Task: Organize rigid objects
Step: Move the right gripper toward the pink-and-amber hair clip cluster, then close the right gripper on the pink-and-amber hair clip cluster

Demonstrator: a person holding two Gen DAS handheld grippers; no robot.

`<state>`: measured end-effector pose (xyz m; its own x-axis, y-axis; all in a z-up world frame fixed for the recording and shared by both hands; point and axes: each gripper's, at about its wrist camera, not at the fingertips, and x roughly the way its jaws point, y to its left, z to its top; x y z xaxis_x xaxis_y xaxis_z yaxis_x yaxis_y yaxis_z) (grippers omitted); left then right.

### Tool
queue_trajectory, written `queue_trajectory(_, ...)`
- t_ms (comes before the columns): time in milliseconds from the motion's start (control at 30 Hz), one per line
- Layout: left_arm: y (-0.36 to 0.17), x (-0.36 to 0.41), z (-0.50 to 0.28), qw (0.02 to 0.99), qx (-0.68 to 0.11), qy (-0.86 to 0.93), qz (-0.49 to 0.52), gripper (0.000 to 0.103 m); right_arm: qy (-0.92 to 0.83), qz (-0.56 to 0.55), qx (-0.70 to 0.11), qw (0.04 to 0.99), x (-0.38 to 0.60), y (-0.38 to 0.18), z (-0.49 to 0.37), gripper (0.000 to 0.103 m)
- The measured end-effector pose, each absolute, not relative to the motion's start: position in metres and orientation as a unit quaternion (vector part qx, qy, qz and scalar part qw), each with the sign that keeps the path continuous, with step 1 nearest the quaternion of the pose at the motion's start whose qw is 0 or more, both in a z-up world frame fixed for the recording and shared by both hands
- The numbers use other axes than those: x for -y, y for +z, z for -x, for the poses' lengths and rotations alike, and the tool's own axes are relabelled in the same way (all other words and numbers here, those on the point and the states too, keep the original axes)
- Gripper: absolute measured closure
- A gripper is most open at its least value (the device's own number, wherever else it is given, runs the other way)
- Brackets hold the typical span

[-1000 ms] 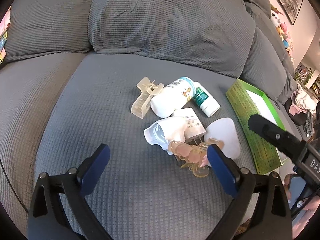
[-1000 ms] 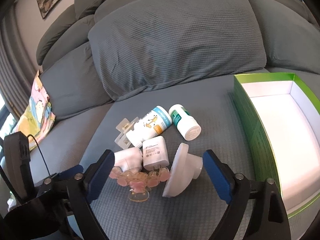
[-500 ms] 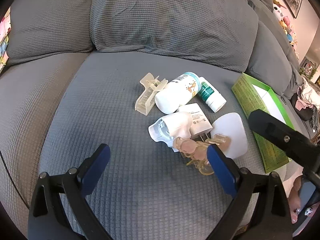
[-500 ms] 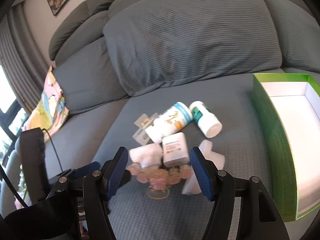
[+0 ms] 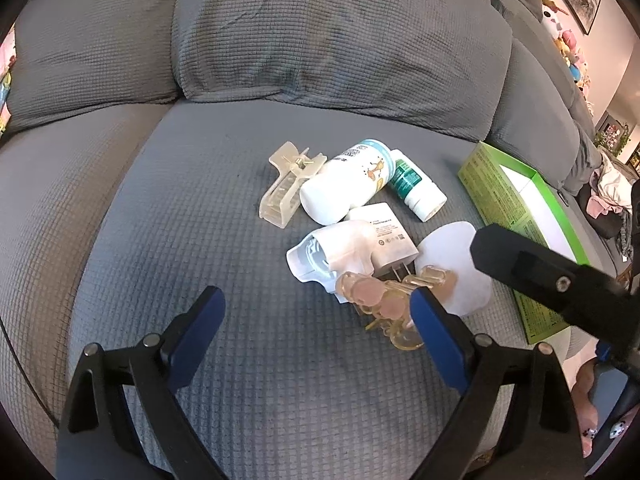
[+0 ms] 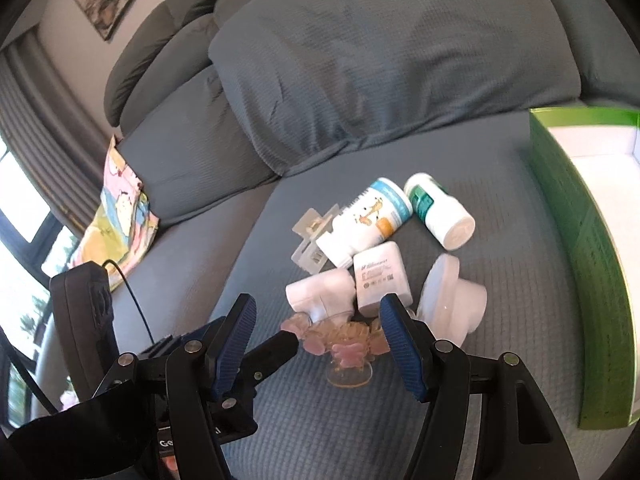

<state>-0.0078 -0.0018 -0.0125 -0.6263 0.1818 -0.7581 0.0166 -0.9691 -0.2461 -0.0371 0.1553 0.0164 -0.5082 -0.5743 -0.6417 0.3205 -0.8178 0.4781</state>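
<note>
Showing printed cushion point(image 6: 120, 204) only rightward, plush toys point(image 5: 570, 46) leftward

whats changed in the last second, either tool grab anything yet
No grab. The right tool has narrowed its opening and moved in over the pink flower clip, which now lies between its blue pads, untouched. The left tool stayed open and empty. The pile and green box lie as before.
</note>
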Motion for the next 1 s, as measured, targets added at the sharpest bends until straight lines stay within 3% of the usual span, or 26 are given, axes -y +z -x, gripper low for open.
queue_trajectory(1000, -0.027, -0.014, 0.018, 0.065, 0.111, 0.88, 0.457, 0.011, -0.835, -0.473, 0.205, 0.192, -0.197, -0.002, 0.053, 0.036)
